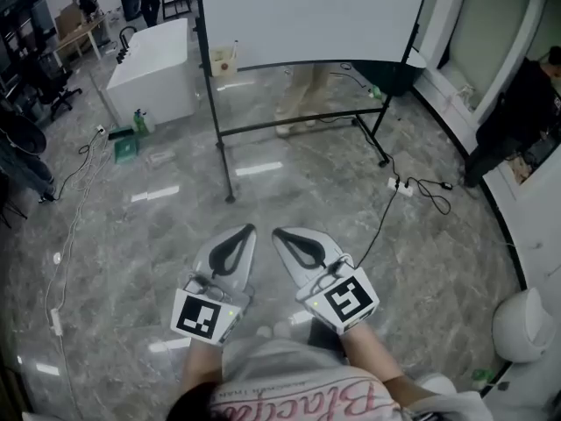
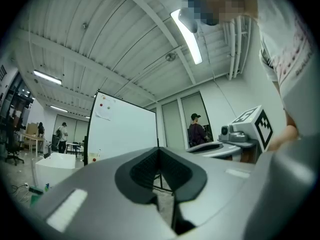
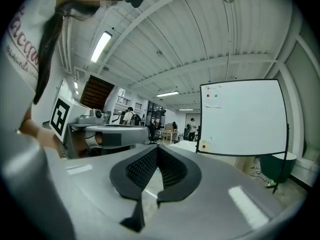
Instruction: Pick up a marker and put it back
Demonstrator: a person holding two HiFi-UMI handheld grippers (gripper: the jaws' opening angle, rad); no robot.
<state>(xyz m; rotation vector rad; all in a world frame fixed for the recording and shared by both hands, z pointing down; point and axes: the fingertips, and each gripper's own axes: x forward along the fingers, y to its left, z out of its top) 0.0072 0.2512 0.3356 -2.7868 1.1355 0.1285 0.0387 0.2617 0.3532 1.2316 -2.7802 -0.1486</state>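
Two grippers: left gripper (image 1: 249,230) and right gripper (image 1: 280,233) are side by side, both pointing toward the whiteboard (image 1: 307,16).
Left jaws: closed together, with nothing between them.
Right jaws: also closed together and empty.
Marker: none can be made out for certain. A small box (image 1: 223,61) hangs at the whiteboard's lower corner, well ahead of the jaws and to their left. It may hold the marker, but it is too small to tell.
Below the jaws: floor (image 1: 289,178), no tabletop.
Done: nothing that shows; neither gripper holds a marker.
Left: seemingly the whole task, which is to go up to the whiteboard, open one pair of jaws, take a marker, then put it back.
Stage: judged to be the start, or else the very end, with both grippers idle.
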